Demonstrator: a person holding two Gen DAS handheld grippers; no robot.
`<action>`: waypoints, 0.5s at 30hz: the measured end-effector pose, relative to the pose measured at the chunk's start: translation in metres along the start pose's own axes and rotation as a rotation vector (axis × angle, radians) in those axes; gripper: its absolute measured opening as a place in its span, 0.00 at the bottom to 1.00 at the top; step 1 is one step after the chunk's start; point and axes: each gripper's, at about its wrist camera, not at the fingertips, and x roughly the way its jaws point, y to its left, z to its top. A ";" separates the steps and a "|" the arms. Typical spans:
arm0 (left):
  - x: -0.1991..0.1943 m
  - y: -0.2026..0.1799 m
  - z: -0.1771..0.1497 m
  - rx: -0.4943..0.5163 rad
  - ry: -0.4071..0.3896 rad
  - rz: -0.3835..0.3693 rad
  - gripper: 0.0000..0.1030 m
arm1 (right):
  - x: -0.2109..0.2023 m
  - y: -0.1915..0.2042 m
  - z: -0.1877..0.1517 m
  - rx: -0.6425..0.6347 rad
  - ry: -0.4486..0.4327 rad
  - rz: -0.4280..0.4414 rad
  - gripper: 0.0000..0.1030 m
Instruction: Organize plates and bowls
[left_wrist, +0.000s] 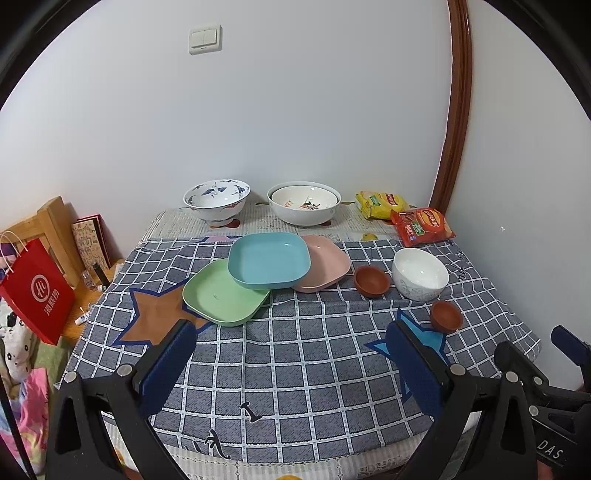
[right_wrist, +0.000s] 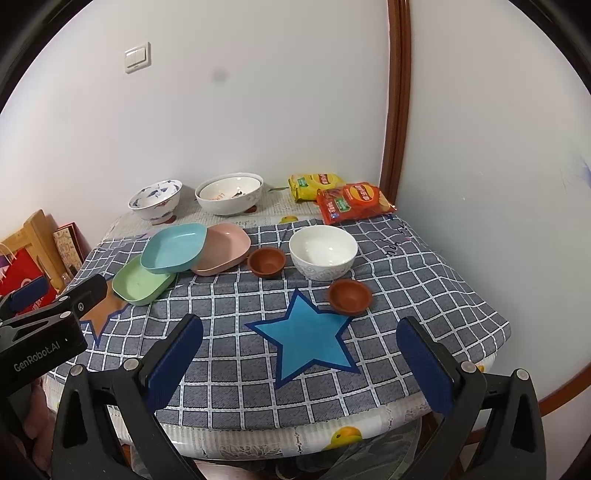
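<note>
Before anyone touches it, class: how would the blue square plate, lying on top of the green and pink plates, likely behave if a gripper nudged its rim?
The blue plate looks like smooth, light plastic, so it would probably slide easily. It rests tilted across the green plate and the pink plate, so a push may rock it or slip it off one of them. It seems stiff and unlikely to break.

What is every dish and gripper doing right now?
Blue plate: on top, overlapping green and pink.
Green plate: partly underneath.
Pink plate: partly underneath.
White bowl: upright, empty.
Two brown bowls: upright, apart.
Left gripper: open.
Right gripper: open.
</note>
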 end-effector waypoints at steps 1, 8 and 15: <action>0.000 0.000 0.000 0.000 0.000 0.001 1.00 | 0.000 0.000 0.000 0.001 -0.001 -0.001 1.00; 0.000 -0.001 0.001 0.002 -0.001 0.001 1.00 | -0.001 -0.001 0.000 0.000 -0.002 -0.001 1.00; 0.000 0.000 0.001 0.002 0.000 0.002 1.00 | -0.001 -0.001 0.000 0.001 -0.003 0.002 1.00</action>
